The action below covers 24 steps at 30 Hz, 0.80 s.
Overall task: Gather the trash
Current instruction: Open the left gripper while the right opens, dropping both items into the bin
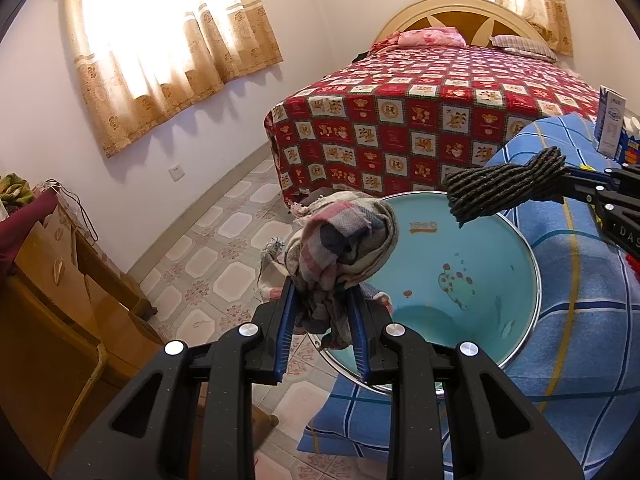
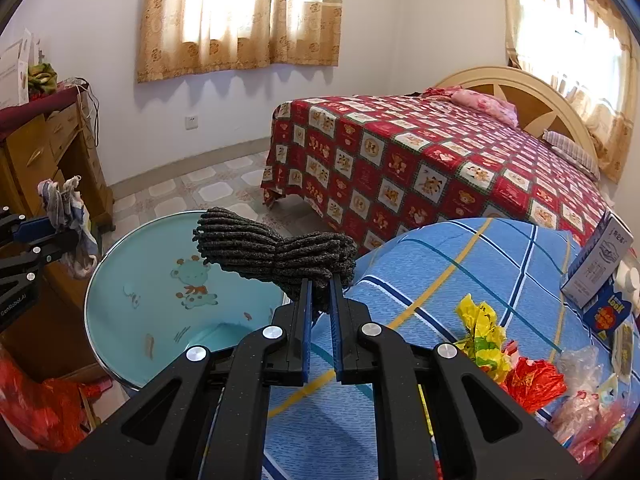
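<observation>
Over basin (image 1: 460,240), both grippers tilted down.

Bright daylight throughout, pouring through two curtained windows (image 1: 160,32) at eleven and one o'clock, both blown out to white glare behind the translucent curtains (image 2: 240,20). Scalloped soft shadows on the wall (image 1: 192,128) under the curtain hems. Even, warm illumination on the bed cover (image 2: 420,168); faint sheen on the floor tiles (image 1: 224,248). Strong fisheye bending: straight walls curved, black vignette at every corner. Sharp focus mid-frame, slight softness toward six o'clock on the near black gripper bodies. Small specular dots on metal screws (image 1: 248,330). No motion blur visible.
</observation>
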Each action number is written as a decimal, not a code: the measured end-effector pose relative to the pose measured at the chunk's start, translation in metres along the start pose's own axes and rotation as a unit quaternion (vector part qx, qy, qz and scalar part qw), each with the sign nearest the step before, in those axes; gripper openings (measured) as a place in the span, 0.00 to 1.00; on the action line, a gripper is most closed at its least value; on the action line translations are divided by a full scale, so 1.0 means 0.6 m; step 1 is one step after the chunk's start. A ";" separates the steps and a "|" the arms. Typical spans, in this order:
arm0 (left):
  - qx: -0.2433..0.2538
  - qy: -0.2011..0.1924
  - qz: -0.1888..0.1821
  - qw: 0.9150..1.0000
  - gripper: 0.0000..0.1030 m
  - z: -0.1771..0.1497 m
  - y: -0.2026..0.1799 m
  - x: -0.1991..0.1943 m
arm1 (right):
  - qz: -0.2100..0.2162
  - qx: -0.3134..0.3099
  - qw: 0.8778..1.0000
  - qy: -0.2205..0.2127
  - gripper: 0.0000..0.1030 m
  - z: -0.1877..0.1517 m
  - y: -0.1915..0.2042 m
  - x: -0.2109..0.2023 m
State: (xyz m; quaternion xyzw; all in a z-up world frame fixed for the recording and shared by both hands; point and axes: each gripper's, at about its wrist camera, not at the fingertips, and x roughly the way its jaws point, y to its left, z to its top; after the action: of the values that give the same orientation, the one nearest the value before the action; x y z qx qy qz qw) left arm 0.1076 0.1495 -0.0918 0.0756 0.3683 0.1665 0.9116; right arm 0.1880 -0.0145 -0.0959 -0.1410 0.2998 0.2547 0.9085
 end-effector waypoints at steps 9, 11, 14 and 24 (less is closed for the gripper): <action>-0.001 -0.002 -0.003 1.000 0.26 -0.001 -0.002 -0.004 | 0.002 -0.005 1.000 0.000 0.09 -0.001 0.008 -0.002; -0.002 -0.003 -0.006 1.000 0.26 -0.001 -0.003 -0.005 | 0.004 -0.005 1.000 0.001 0.09 -0.002 0.009 -0.002; -0.003 -0.003 -0.011 1.000 0.26 0.000 -0.004 -0.006 | 0.006 -0.005 1.000 0.002 0.09 -0.002 0.011 -0.002; -0.001 -0.017 -0.050 0.999 0.58 -0.001 -0.029 -0.015 | 0.025 -0.003 1.000 0.005 0.44 -0.007 0.020 0.001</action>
State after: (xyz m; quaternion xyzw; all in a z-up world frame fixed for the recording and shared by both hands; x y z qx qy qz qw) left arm 0.1054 0.1299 -0.0910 0.0589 0.3554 0.1196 0.9251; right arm 0.1796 -0.0059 -0.1010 -0.1376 0.3070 0.2779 0.8998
